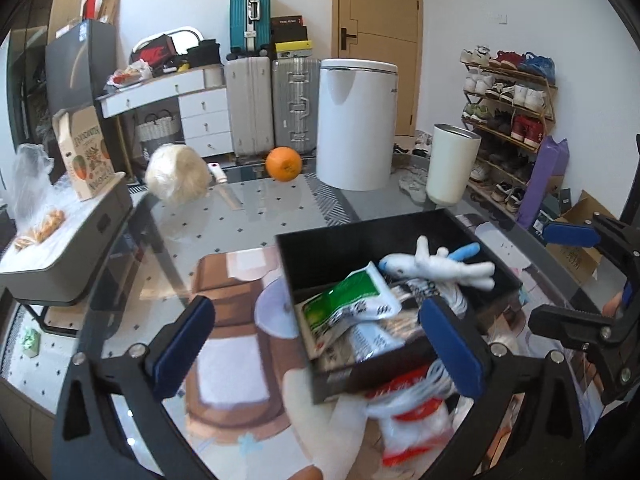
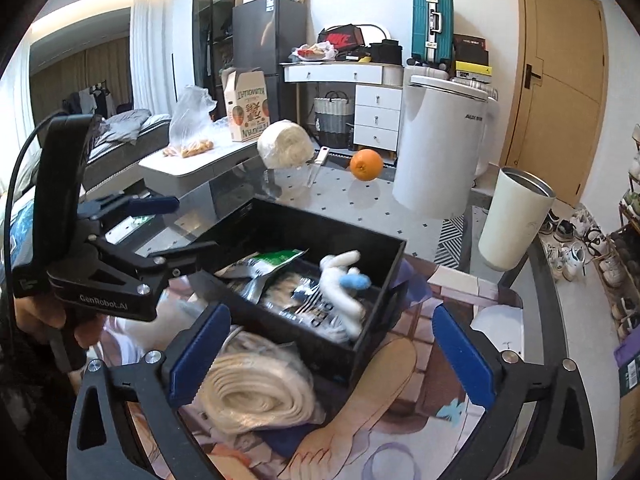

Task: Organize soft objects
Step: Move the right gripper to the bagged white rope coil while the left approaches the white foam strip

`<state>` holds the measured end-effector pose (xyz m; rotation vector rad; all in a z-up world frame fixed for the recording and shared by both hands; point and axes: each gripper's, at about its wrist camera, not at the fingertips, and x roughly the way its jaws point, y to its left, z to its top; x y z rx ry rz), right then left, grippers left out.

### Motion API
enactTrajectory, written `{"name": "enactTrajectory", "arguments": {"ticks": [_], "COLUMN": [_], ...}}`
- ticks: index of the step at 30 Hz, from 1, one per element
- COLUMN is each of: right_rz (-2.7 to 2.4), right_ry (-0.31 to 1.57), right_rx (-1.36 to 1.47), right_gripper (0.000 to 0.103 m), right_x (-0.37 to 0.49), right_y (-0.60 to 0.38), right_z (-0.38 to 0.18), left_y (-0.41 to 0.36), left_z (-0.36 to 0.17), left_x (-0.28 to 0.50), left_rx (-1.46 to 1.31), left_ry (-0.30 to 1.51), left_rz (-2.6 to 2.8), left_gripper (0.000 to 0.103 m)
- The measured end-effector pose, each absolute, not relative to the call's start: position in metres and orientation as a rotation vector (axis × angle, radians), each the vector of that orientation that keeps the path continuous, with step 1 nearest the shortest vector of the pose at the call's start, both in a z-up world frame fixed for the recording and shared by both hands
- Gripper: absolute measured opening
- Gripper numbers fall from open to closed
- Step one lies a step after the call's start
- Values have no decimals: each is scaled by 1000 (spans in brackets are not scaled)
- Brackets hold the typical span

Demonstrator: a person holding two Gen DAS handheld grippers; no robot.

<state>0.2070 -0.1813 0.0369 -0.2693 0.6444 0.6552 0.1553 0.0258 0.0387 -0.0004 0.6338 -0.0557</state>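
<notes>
A black open box [image 1: 320,248] [image 2: 384,280] sits on the glass table. In it lie a white and blue plush toy [image 1: 452,266] [image 2: 344,284] and green and white soft packets [image 1: 348,300] [image 2: 276,260]. A white bagged roll with red print [image 1: 416,420] [image 2: 256,392] lies on the table against the box's near side. My left gripper [image 1: 320,344] is open over the box's near corner. My right gripper [image 2: 332,352] is open above the roll and the box edge. It also shows in the left wrist view [image 1: 576,276].
A white tumbler [image 1: 452,164] [image 2: 516,216], a large white bin [image 1: 356,120] [image 2: 440,144], an orange [image 1: 284,164] [image 2: 366,165], a white round bundle [image 1: 176,174] [image 2: 285,144] and a knife [image 1: 224,188] stand at the far side of the table.
</notes>
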Motion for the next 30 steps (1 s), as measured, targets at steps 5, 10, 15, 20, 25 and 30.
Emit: {"name": "enactTrajectory", "arguments": {"ticks": [5,10,15,20,25,30], "right_rz": [642,644,633,620,603,605], "right_ry": [670,700,736,771,824,845], "right_rx": [-284,-253,-220,-202,-163,-154], "right_gripper": [103,103,103,103,103,103], "right_x": [191,175,165,162,166,168], "right_y": [-177,-179,-180,-179,-180,-175], "right_z": [26,19,10,0,-9,-15], "left_y": [30,34,39,39,39,33], "left_z": [42,38,30,23,14,12], "left_x": [133,120,110,101,92,86], "left_rx": [-9,11,-9,-17,-40,-23], "left_ry": [614,617,637,651,677,681], "left_rz": [-48,-25,-8,1,-6,-22], "left_gripper": [103,103,103,103,103,103]}}
